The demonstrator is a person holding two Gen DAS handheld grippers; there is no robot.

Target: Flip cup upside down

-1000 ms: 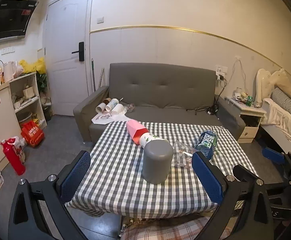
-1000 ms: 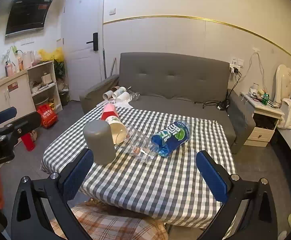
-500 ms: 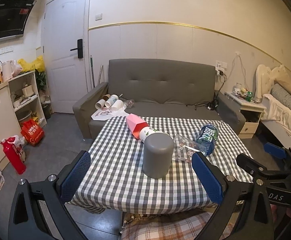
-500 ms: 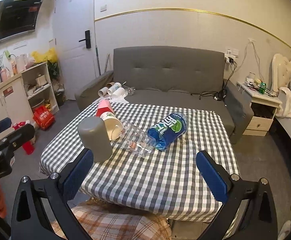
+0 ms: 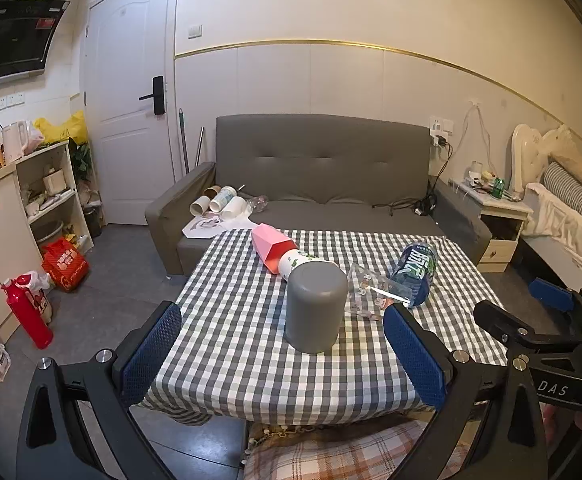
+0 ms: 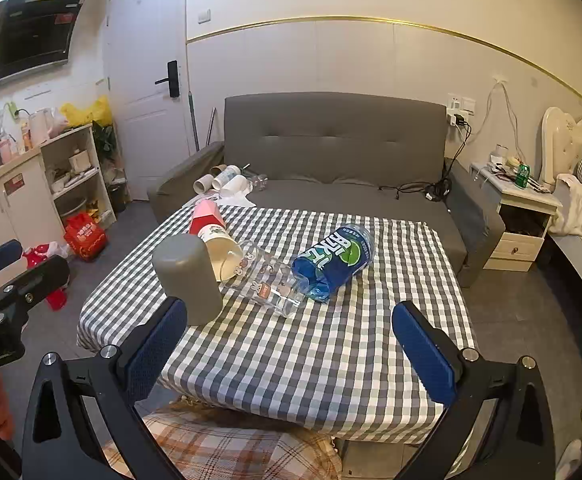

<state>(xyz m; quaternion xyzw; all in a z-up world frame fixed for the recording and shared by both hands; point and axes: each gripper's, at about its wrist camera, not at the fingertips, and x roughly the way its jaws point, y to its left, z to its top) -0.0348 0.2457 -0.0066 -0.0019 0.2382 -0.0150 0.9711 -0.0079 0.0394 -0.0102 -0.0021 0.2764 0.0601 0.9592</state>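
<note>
A grey cup (image 5: 315, 306) stands with its closed end up on the checked tablecloth (image 5: 231, 312); it also shows in the right wrist view (image 6: 189, 278). My left gripper (image 5: 285, 354) is open and empty, held back from the table's near edge, with the cup framed between its blue pads (image 5: 151, 354). My right gripper (image 6: 291, 350) is open and empty, above the near edge and to the right of the cup. The right gripper also shows at the right of the left wrist view (image 5: 547, 320).
Behind the cup lie a pink carton (image 5: 271, 246), a paper cup (image 6: 221, 248), a clear glass (image 6: 269, 284) and a blue-labelled bottle (image 6: 335, 260), all on their sides. A grey sofa (image 5: 323, 184) stands behind the table. A plaid cushion (image 5: 331, 452) lies below the near edge.
Both grippers have drawn back and risen slightly, so the table looks smaller and lower. The cup and the other objects have not moved.
</note>
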